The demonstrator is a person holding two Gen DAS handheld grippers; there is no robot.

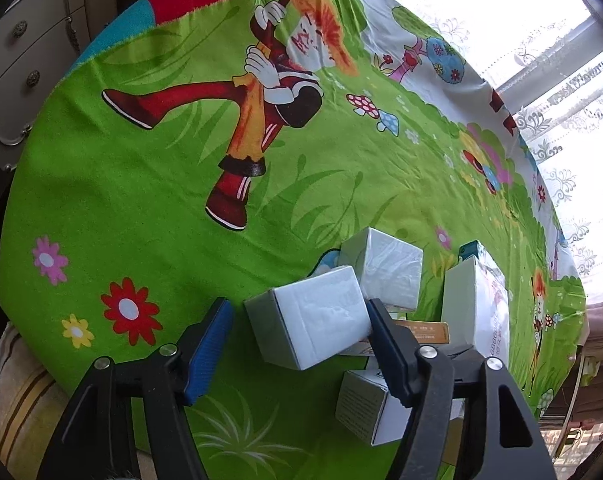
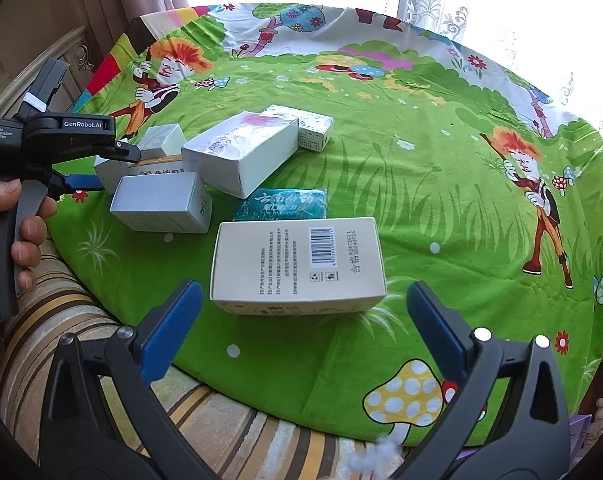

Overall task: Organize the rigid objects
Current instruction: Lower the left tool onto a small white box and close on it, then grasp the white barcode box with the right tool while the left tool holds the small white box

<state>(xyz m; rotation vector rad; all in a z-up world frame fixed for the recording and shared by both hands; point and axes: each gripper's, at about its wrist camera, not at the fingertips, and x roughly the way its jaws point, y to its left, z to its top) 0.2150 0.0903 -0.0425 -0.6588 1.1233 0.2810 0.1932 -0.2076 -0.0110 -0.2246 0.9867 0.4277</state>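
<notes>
Boxes of card are seen gathered on a round tabletop draped in a green cartoon-print cloth, beside a bright, lace-curtained window. A small white box is framed between the blue pads of the left claw; the right pad appears to touch its side, while a gap is seen at the left pad, so no grip is shown and the jaws are held apart. That box is seen resting on others in the cluster. In the right wrist view, the left claw is shown held by a hand at the cluster's left edge. A long white box is seen lying at the cluster's middle, with a teal packet just in front of it. A barcoded box is seen lying flat near the tabletop's front edge, just ahead of the right claw, whose jaws are spread wide with nothing between them.
</notes>
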